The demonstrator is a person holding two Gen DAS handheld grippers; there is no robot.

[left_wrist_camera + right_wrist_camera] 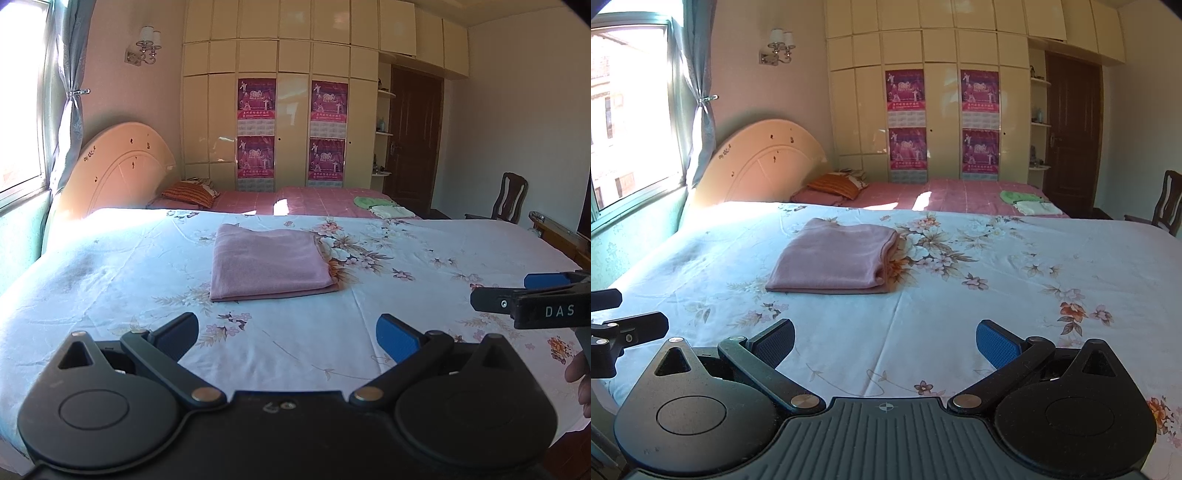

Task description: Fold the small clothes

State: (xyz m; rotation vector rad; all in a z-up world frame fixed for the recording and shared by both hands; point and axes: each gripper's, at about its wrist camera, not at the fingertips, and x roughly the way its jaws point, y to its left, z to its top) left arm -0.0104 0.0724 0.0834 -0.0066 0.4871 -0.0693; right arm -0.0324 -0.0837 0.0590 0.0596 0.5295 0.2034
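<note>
A pink garment (271, 263) lies folded into a flat rectangle on the floral bedsheet (424, 251); the right wrist view shows the same pink garment (834, 258) left of centre. My left gripper (287, 338) hovers over the sheet short of the garment, open, nothing between its fingers. My right gripper (885, 341) is likewise open and empty, held back from the garment. In the left wrist view the right gripper (498, 291) enters from the right edge, with a hand (580, 376) below it. The left gripper's fingers (635, 325) show at the left edge of the right wrist view.
Beyond the floral bed a second bed with a pink cover (317, 201) holds a green and a pale folded cloth (384, 206) and pillows (188, 194). A headboard (122, 170) and window (18, 110) stand left; wardrobe (277, 110), door (413, 140) and chair (508, 197) behind.
</note>
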